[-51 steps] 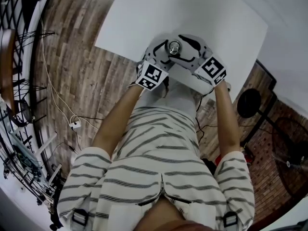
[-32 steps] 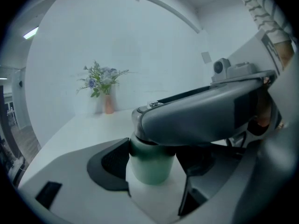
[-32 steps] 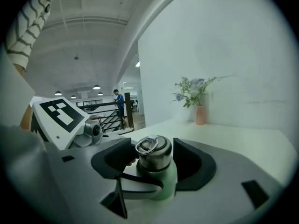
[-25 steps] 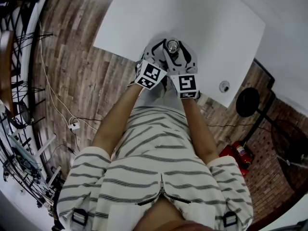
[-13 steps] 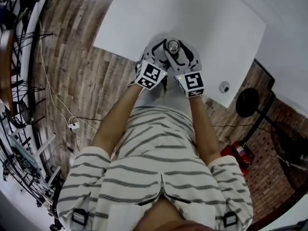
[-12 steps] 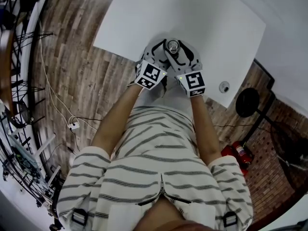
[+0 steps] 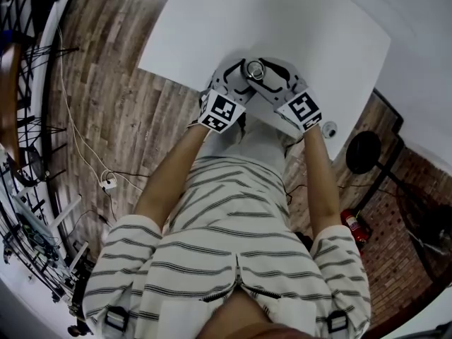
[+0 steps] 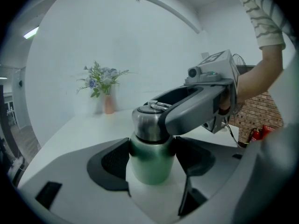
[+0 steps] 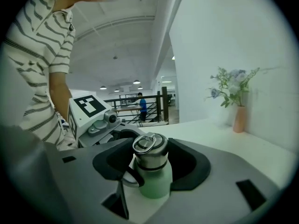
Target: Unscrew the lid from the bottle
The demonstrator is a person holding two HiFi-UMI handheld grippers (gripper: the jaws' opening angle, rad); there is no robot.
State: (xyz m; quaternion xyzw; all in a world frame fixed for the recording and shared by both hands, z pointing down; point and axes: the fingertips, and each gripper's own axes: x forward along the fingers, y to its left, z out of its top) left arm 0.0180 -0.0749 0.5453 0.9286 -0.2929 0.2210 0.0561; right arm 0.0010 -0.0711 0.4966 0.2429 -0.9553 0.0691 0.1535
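Green-bodied metal bottle (image 8: 149, 164) is clamped between the left gripper's (image 8: 150, 158) jaws. Its round steel lid (image 9: 150, 154) is pinched between the right gripper's (image 9: 152, 161) half-spread jaws, which have been swung outward since a second ago, so a loosening turn seems underway.

Head view looks nearly straight down past the striped shirt (image 7: 233, 239) to the white table (image 7: 311, 20), action tiny at 12 o'clock. Each gripper view sits close behind its own jaws: left one has the right gripper (image 8: 156, 107) at 2 o'clock, right one the left gripper (image 9: 125, 135) at 9. All share the bottle (image 8: 150, 164) and lid (image 9: 150, 149)
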